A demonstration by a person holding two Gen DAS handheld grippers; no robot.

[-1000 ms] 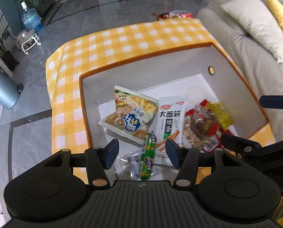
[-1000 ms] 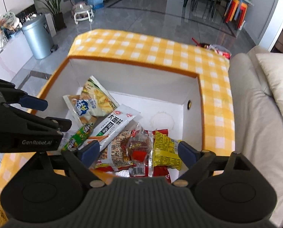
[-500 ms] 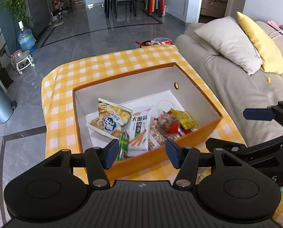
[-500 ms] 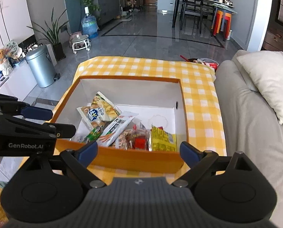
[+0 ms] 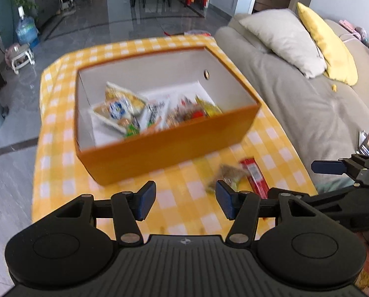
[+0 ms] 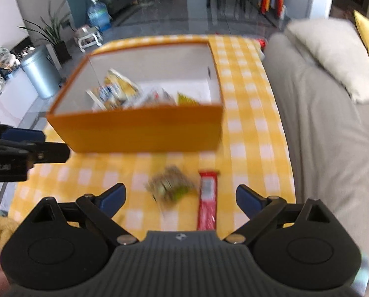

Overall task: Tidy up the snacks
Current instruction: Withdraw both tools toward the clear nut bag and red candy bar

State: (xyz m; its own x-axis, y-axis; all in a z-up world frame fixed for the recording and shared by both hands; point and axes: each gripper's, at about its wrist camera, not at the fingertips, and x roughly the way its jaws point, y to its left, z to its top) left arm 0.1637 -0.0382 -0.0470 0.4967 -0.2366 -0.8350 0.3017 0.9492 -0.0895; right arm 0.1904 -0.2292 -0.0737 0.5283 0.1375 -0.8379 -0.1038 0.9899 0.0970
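An orange box with a white inside stands on the yellow checked tablecloth. Several snack packets lie inside it. On the cloth in front of the box lie a brownish-green packet and a red bar, side by side. My left gripper is open and empty, over bare cloth left of the brownish-green packet. My right gripper is open wide and empty, with both loose snacks showing between its fingers, below them.
A grey sofa with a beige pillow and a yellow pillow runs along the table's right side. A metal bin, a water bottle and a small stool stand on the floor at left.
Both grippers have pulled back from over the box toward the table's near edge. The box has receded, and the brownish-green packet and red bar have come into view. Both stay open.
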